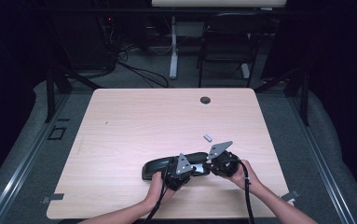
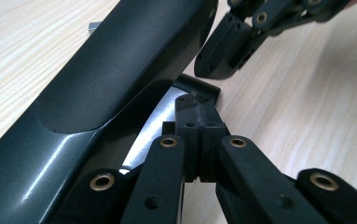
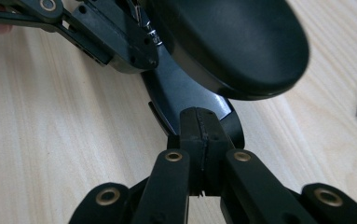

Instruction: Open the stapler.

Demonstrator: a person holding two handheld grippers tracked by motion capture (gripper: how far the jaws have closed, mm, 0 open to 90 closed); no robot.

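At the near edge of the pale wood-grain bench [image 1: 120, 121], two forearms come in from below. The left hand-held gripper [image 1: 181, 169] and the right hand-held gripper [image 1: 219, 161] sit close together, both at a black stapler [image 1: 167, 165] lying near the front middle of the bench. In the left gripper view, the left hand-held gripper [image 2: 199, 112] has its jaws pressed fully together with nothing between them, their tip against the base of the stapler [image 2: 111, 79]; the other gripper's jaw lies just beyond on the wood. In the right gripper view, the right hand-held gripper [image 3: 199, 126] likewise has its jaws closed flat on each other, gripping nothing, their tip at the rounded end of the stapler [image 3: 232, 42].

Just beyond the right hand-held gripper lies a small grey strip of staples [image 1: 207, 137], apart from the stapler. Farther back, a round cable hole [image 1: 205, 100] sits near the bench's far edge. Pieces of tape mark the front corners.

Past the bench, the floor is grey carpet with loose cables [image 1: 139, 70], a white table leg [image 1: 173, 46] and a dark folding chair [image 1: 227, 42]. Black curtains close off both sides of the room.
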